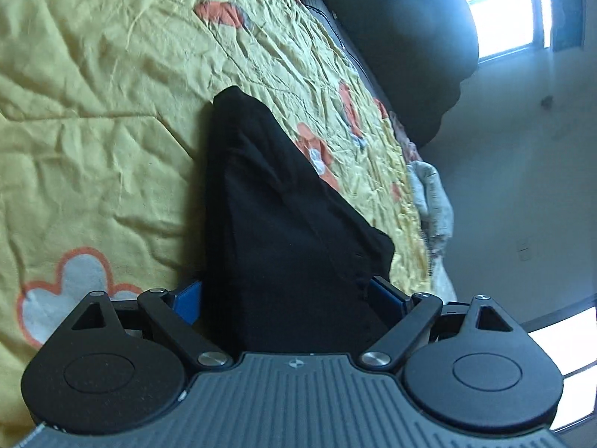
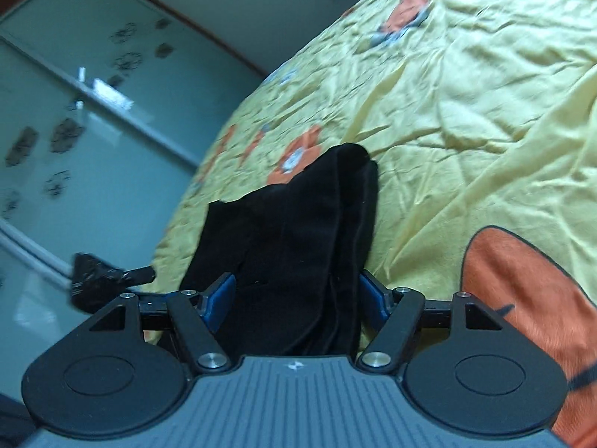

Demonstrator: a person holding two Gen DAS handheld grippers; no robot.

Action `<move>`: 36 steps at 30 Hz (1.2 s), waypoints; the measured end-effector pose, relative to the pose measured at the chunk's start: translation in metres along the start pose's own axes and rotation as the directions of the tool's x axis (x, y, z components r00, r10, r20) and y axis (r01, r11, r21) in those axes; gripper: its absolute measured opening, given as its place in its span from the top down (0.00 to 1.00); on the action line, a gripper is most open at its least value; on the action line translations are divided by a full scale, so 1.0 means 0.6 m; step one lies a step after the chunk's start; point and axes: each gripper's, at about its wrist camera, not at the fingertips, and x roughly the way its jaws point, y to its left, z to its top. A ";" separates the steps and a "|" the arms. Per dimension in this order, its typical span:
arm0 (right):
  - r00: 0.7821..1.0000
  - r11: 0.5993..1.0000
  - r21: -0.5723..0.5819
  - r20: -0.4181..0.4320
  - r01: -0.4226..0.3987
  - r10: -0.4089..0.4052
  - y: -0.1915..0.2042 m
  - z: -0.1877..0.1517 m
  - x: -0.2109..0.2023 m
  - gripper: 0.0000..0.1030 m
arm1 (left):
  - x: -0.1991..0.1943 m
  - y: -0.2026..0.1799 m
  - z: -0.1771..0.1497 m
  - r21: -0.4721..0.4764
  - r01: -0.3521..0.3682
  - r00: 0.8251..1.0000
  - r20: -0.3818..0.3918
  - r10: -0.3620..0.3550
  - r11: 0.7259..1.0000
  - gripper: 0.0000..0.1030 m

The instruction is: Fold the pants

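Note:
The black pants (image 1: 276,201) hang from my left gripper (image 1: 285,298), whose blue pads are shut on a thick bunch of the cloth. The fabric runs forward from the jaws to a point above the yellow bedspread (image 1: 93,112). In the right wrist view the same black pants (image 2: 306,231) are bunched between the blue pads of my right gripper (image 2: 298,291), which is shut on them. The cloth hides both grippers' fingertips. Both ends are held above the bed (image 2: 466,112).
The yellow bedspread has orange and white flower prints (image 1: 63,298). A dark headboard or pillow (image 1: 403,48) and a bright window (image 1: 503,7) lie past the bed's edge. A grey cloth (image 1: 433,194) lies at that edge. Frosted sliding doors (image 2: 74,112) stand left of the bed.

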 end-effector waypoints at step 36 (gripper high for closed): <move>0.980 0.961 -0.241 0.173 0.135 -0.094 0.213 0.014 0.102 0.72 | -0.024 -0.158 -0.017 0.428 -0.419 0.894 0.350 0.281 0.801 0.85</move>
